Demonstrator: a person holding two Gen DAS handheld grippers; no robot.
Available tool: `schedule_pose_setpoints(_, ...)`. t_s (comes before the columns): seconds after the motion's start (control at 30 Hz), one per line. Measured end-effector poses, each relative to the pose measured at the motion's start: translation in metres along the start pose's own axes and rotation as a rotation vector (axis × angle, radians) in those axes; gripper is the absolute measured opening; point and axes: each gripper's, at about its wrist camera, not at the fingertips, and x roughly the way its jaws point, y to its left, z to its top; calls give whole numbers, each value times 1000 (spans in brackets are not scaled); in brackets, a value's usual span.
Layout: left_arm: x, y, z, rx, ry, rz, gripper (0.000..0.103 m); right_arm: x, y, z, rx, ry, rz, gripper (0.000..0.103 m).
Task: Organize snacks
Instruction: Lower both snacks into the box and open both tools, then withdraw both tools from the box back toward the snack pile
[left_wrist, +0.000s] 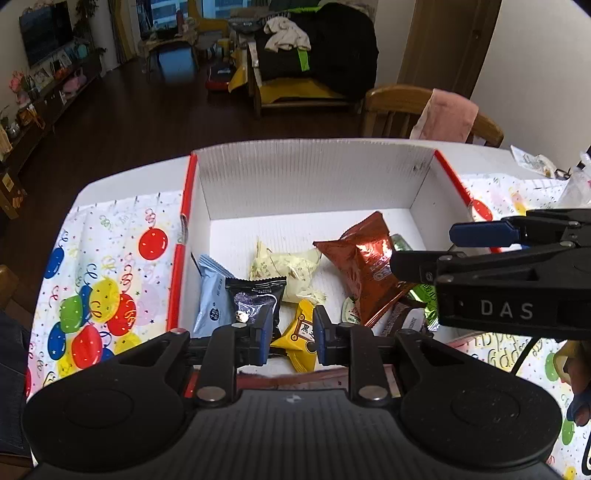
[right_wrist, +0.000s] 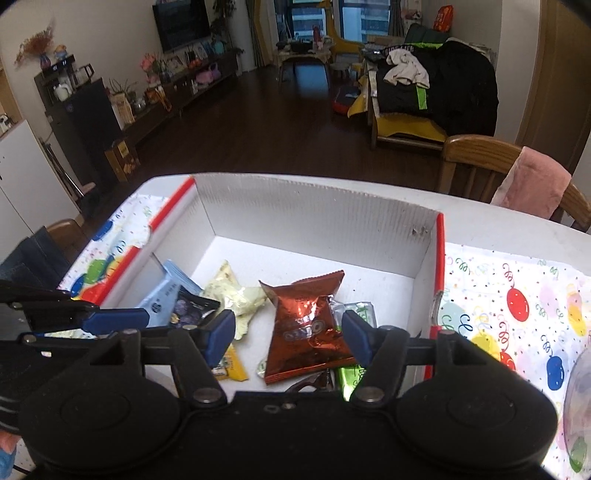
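Left tool: the left tool (left_wrist: 291, 338) hung over the box's near edge, jaws parted a little, the yellow packet (left_wrist: 298, 341) lying in the box below the gap; contact could not be told.
Right tool: the right tool (right_wrist: 289, 336) stood wide open above the box's near right part, gripping nothing, over the brown foil bag (right_wrist: 308, 326).
Snacks, near: one yellow packet at the near edge; one black packet (left_wrist: 256, 301) and one pale blue packet (left_wrist: 212, 295) by the left wall; one green packet (right_wrist: 352, 369) under the brown bag's right side.
Snacks, middle: one brown foil bag, one cream packet (left_wrist: 286, 271) beside it.
Count: six wrappers told apart; a dark one under the brown bag was unclear.
Box: one white cardboard box (left_wrist: 314, 177) with red edges, its far half bare.
Surface: a balloon-print cloth (left_wrist: 99, 280) lay on the surface either side of the box.
Far: one wooden chair (right_wrist: 476, 162) with a pink cloth (right_wrist: 532, 188) stood beyond the far right corner.
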Motion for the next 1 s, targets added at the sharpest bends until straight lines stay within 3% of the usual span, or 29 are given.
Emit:
schedule_pose_setpoints(0.47, -56, 9, -19, 19, -83, -18, 29, -51, 27, -15, 4, -78, 26, 76)
schedule_pose_setpoints(0.53, -64, 12, -22, 20, -95, -18, 33, -58, 31, -17, 6, -90, 32, 77)
schedule_pose_setpoints(0.6, -72, 14, -25, 16, -114, -10, 52, -65, 35, -21, 2, -98, 38, 77)
schedule_pose_setpoints(0.67, -79, 18, -29, 15, -134, -7, 57, -71, 38, -24, 4, -111, 37, 79)
schedule_pose_setpoints(1.0, -110, 26, -48, 8, -176, -29, 61, -100, 58, -42, -6, -148, 60, 86)
